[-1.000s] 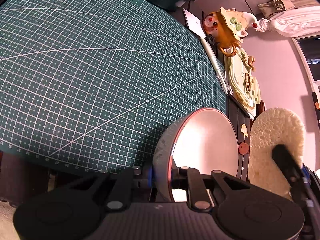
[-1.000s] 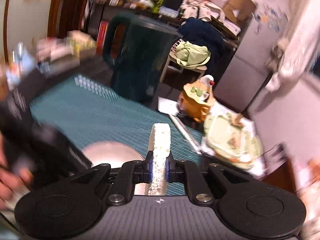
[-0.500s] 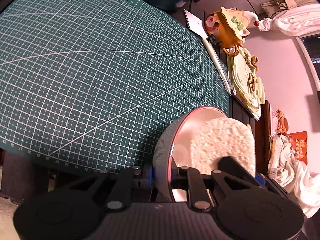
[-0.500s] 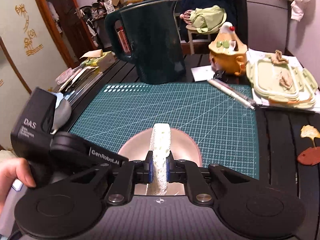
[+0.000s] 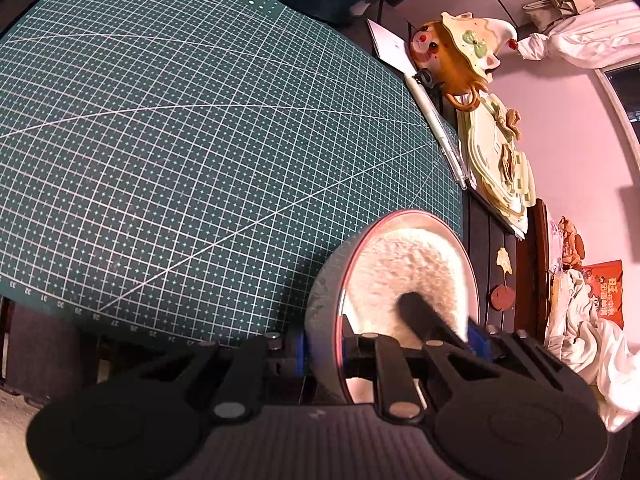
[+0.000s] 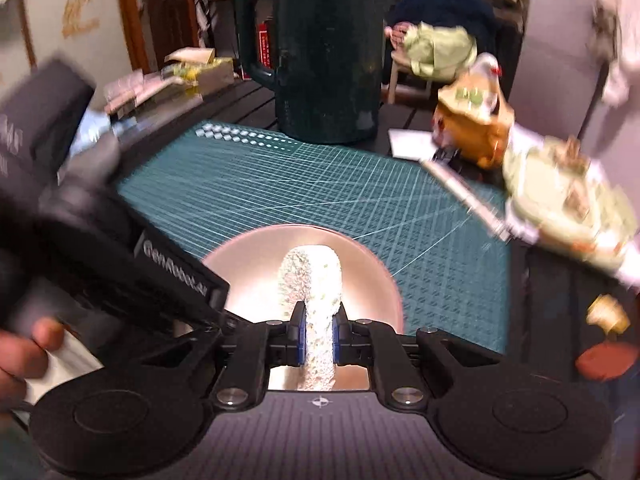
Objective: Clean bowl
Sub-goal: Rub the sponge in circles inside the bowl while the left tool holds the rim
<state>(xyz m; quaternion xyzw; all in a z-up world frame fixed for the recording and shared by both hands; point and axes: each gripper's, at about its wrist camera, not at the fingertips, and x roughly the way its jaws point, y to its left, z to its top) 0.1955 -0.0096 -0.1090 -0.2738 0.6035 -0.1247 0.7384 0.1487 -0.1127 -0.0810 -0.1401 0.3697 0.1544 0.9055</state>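
A shiny metal bowl [image 5: 324,300] with a speckled grey outside is tipped on its side at the near edge of the green cutting mat [image 5: 180,140]. My left gripper [image 5: 325,354] is shut on its rim. Inside the bowl a cream sponge [image 5: 404,264] presses against the wall, and a finger of the other gripper crosses in front of it. In the right wrist view my right gripper [image 6: 319,338] is shut on that sponge [image 6: 312,280], which stands edge-on in the bowl [image 6: 248,272]. A hand holds the left gripper's black body [image 6: 100,248] at the left.
A dark green jug [image 6: 324,52] stands at the mat's far edge. To the right lie an orange figurine pot [image 5: 456,52], a pen [image 5: 440,128], a pale green lidded container [image 5: 500,164] and small leaf-shaped pieces [image 5: 504,260] on the dark slatted table.
The sponge came from beside the bowl's rim down into the bowl and now covers most of its inside. The left gripper and the bowl stayed put.
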